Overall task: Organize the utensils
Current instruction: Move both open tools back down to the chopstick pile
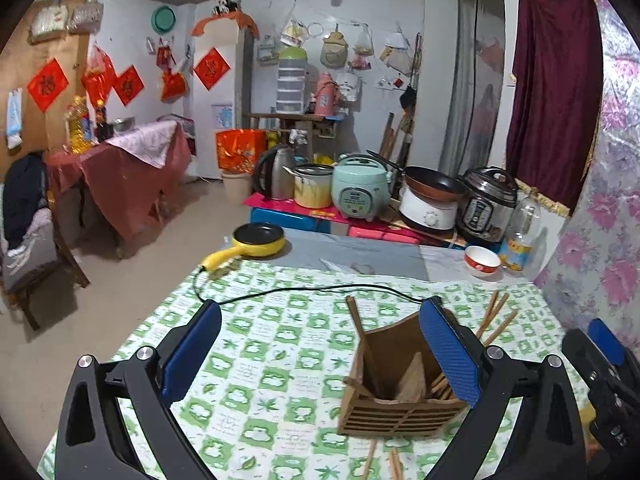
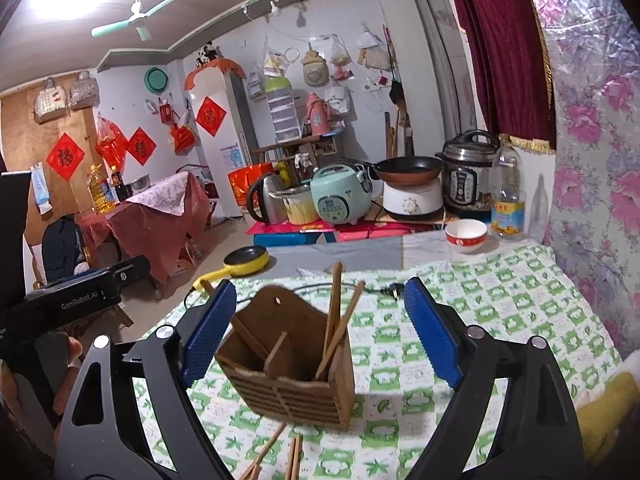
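Observation:
A brown wooden utensil holder (image 1: 394, 384) (image 2: 292, 364) stands on the green-checked tablecloth, with chopsticks (image 2: 340, 320) standing in its compartments. Loose chopsticks lie on the cloth in front of the holder (image 2: 280, 454) (image 1: 382, 460) and behind it (image 1: 494, 316). My left gripper (image 1: 320, 344) is open and empty; its right blue pad (image 1: 448, 352) overlaps the holder's right side. My right gripper (image 2: 320, 334) is open and empty, its jaws to either side of the holder just above it. The right gripper also shows at the left wrist view's right edge (image 1: 604, 360).
A black power cord (image 1: 304, 290) runs across the cloth from a yellow electric pan (image 1: 258, 240). A red-and-white bowl (image 1: 482, 261) (image 2: 466, 236) and a plastic bottle (image 2: 507, 196) stand at the table's far right. Cookers and pots crowd a low stand behind. A floral wall is on the right.

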A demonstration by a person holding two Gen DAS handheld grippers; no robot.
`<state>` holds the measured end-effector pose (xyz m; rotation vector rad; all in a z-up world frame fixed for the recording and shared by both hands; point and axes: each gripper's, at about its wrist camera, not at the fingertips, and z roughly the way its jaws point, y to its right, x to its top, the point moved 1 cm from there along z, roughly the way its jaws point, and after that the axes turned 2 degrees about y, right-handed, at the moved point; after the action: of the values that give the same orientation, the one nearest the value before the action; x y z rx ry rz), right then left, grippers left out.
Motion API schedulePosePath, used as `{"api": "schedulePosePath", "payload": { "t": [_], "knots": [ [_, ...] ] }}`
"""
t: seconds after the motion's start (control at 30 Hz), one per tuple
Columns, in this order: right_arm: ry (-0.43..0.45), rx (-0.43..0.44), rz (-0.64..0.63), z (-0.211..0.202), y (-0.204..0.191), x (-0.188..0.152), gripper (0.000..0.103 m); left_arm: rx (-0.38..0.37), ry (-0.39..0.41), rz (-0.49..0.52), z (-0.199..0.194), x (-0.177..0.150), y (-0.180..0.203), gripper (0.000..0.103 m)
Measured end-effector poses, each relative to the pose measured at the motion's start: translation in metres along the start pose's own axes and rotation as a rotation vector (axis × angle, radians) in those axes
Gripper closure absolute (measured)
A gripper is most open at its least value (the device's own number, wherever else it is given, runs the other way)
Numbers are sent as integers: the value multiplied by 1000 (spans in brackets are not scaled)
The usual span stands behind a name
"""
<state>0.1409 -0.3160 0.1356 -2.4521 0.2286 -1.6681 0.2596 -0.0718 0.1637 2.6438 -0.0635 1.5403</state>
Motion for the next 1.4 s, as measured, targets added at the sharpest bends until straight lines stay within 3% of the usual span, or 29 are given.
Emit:
{"api": "schedulePosePath", "payload": {
  "t": [0.1, 0.2, 0.33, 0.4, 0.53, 0.67, 0.87, 1.4],
  "knots": [
    [-35, -4, -28, -5, 0, -21, 14, 17, 17, 55, -5, -25, -1, 6],
    [-40, -24, -100, -12, 11, -75, 8, 11, 7, 106, 1, -80, -14, 6],
    [-173, -99, -200, 2, 22, -125, 8, -22, -194, 157, 26, -140, -27, 6],
    [-217, -70, -187, 3, 26, -133, 8, -53, -281, 139, 33, -157, -35, 6],
    [-251, -13, -144, 0, 25, -138, 8, -46, -339, 122, 34, -173, -47, 6],
    [-308, -14, -164, 3, 19, -152, 8, -24, -363, 161, 32, -183, -48, 6],
    [-349, -4, -178, 1, 15, -167, 8, -14, -349, 270, 11, -206, -38, 6],
    [-369, -37, -140, -21, 25, -181, 8, 15, -330, 377, -9, -229, -28, 6]
  ]
}}
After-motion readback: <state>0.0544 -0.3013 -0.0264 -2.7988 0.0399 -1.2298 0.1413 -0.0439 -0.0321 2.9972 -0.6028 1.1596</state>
